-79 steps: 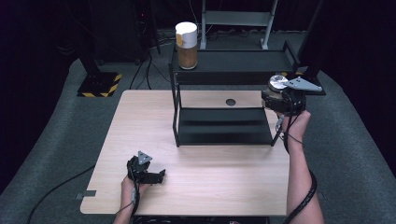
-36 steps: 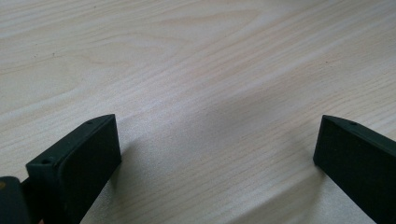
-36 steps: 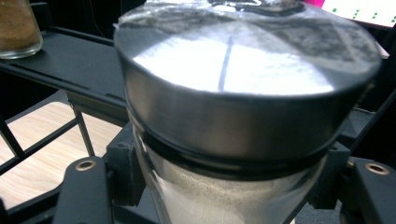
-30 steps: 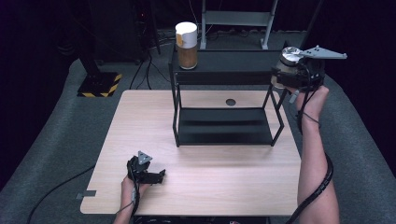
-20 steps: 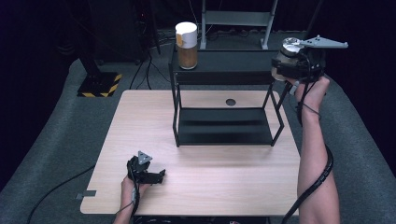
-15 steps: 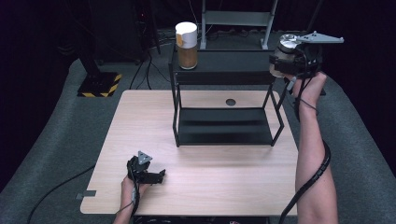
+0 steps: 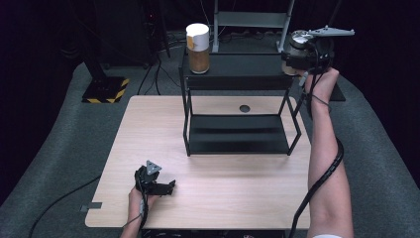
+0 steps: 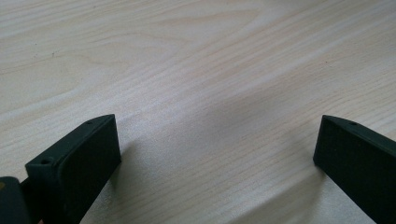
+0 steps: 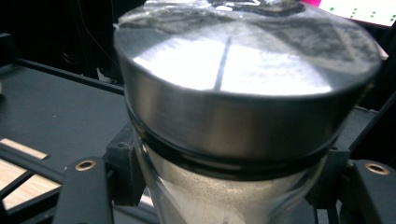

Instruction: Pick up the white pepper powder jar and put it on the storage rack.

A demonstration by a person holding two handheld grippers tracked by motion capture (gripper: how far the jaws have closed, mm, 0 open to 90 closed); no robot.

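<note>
The right gripper [image 7: 297, 62] pinches a glass jar [image 9: 224, 196] with a metal lid [image 9: 243, 93], both jaws pressed on the glass below the lid, and holds it up at the right end of the black shelf rack's [image 7: 237, 72] top tier. A white-capped canister [image 7: 198, 48] stands at that tier's left end. The left gripper [image 7: 168, 187] rests on the wooden table [image 7: 148, 129] near its front edge, jaws spread with nothing between them.

The jar [image 9: 243, 116] is cut off below by the right gripper view's edge, its base unseen.
</note>
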